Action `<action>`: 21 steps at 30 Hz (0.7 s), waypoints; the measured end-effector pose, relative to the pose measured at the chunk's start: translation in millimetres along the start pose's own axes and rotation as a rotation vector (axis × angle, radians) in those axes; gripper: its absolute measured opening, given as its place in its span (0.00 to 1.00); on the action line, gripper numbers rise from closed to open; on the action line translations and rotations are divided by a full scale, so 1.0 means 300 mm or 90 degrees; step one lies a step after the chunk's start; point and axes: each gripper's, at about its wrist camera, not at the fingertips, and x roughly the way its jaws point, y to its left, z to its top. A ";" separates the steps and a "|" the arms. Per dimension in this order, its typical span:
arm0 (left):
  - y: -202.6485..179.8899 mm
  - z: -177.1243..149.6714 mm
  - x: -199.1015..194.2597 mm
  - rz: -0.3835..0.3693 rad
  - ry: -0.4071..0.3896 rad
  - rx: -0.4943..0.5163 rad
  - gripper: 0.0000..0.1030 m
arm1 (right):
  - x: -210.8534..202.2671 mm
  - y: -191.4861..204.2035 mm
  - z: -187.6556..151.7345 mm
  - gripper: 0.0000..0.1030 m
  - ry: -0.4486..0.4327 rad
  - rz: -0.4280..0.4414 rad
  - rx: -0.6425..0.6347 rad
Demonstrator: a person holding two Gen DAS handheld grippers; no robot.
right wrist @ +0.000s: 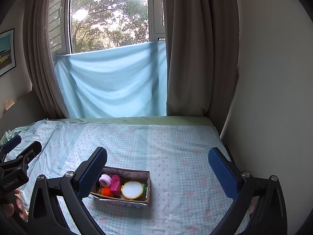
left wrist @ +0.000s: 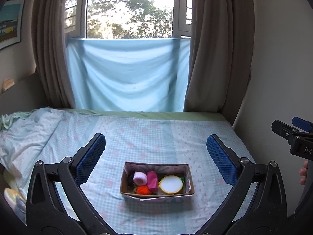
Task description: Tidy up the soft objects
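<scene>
left gripper (left wrist: 156, 150) splayed, box (left wrist: 157, 192) centred

Both wrist cameras look down the bed (left wrist: 156, 133) toward the window, sharing the box (left wrist: 157, 193), left view centred.

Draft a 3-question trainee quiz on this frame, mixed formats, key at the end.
1. True or false: the left gripper is clamped on the orange pom-pom.
2. Multiple choice: the round yellow-rimmed white pad lies in which part of the cardboard box, seen from the left wrist? A) left end B) right end C) outside, on the bedsheet
3. Fill in: the pale pink knitted roll sits directly beside the ____ block.

Key
1. False. Both the left gripper and the right gripper are open and hold nothing.
2. B
3. magenta (deep pink)
</scene>
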 end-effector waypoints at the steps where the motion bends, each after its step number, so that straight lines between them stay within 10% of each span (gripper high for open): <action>1: 0.002 -0.002 -0.004 0.000 -0.001 -0.002 1.00 | -0.003 0.002 -0.001 1.00 -0.001 0.000 0.000; 21: 0.001 -0.031 -0.064 0.022 -0.035 -0.001 1.00 | -0.026 0.027 -0.012 1.00 -0.008 0.008 -0.005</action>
